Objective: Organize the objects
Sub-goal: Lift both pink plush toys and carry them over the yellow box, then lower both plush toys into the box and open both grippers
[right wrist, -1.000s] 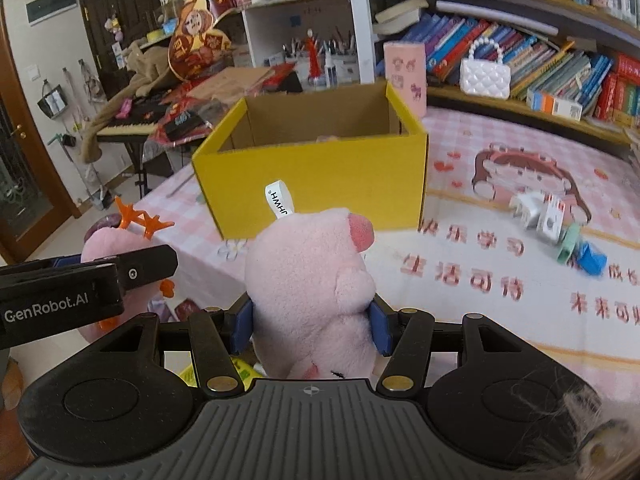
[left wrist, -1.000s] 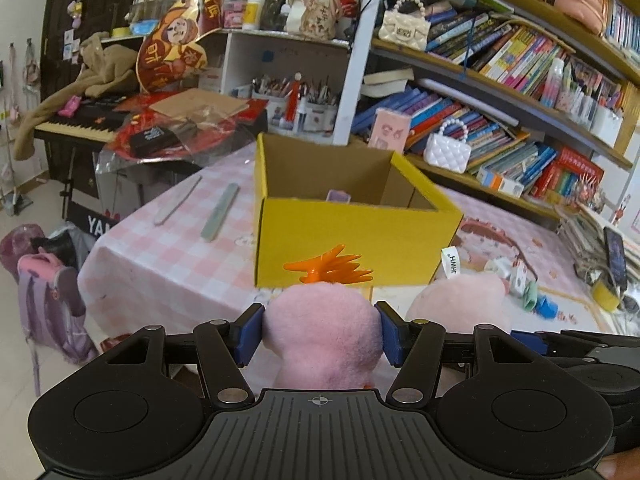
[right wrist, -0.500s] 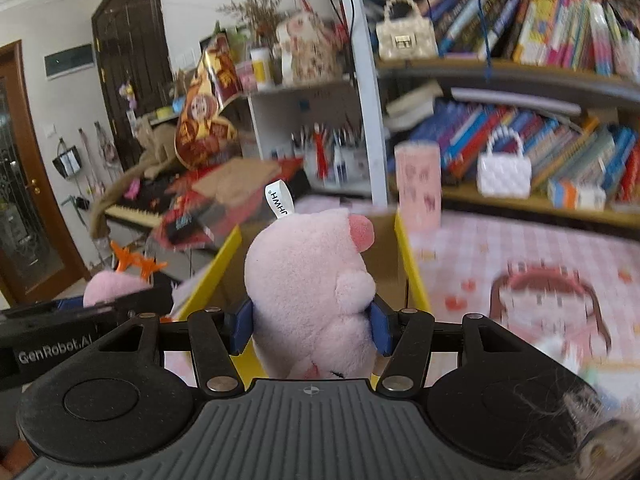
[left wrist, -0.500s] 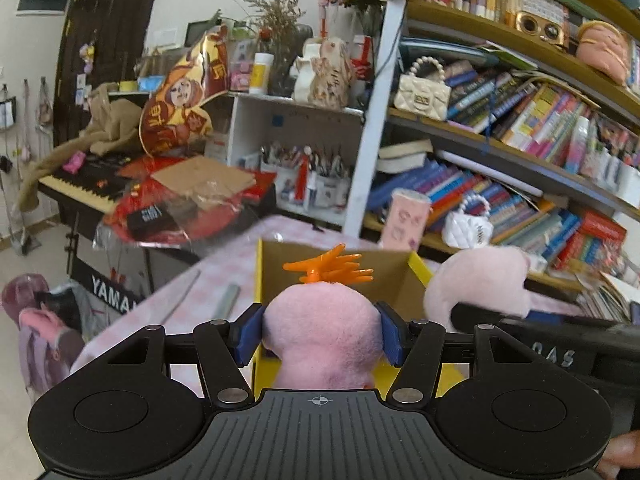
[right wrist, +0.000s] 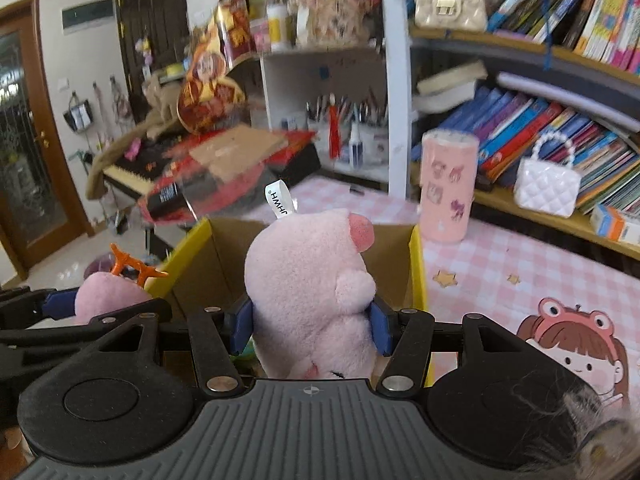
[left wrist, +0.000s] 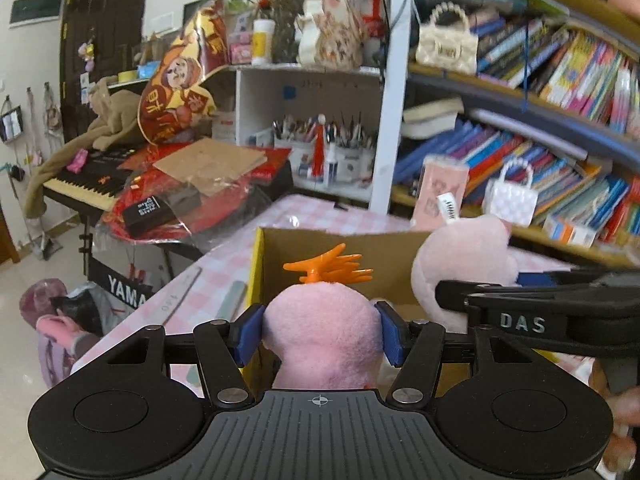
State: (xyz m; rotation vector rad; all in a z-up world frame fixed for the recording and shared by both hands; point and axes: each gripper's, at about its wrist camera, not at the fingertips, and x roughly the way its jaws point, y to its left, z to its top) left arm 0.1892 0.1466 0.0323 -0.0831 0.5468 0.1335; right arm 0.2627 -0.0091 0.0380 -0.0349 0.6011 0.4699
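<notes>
My left gripper [left wrist: 320,334] is shut on a pink plush toy with orange antlers [left wrist: 324,328]. It holds the toy over the near left corner of an open yellow cardboard box [left wrist: 256,268]. My right gripper [right wrist: 310,326] is shut on a pink plush pig [right wrist: 308,280] with a white tag, held above the same box [right wrist: 416,272]. The pig also shows in the left wrist view [left wrist: 460,256], to the right of the antlered toy. The antlered toy shows in the right wrist view [right wrist: 108,292], at the left. The box floor is mostly hidden by the toys.
The box stands on a pink checked tablecloth [right wrist: 492,256]. A pink cylinder tin [right wrist: 448,188] stands behind the box. A white quilted handbag [right wrist: 546,186] sits on the low bookshelf. A keyboard piled with clutter [left wrist: 100,184] stands to the left. Two flat rulers [left wrist: 232,300] lie left of the box.
Both grippers have risen from table level and moved forward with their toys, from in front of the box to above its opening. Both stay shut.
</notes>
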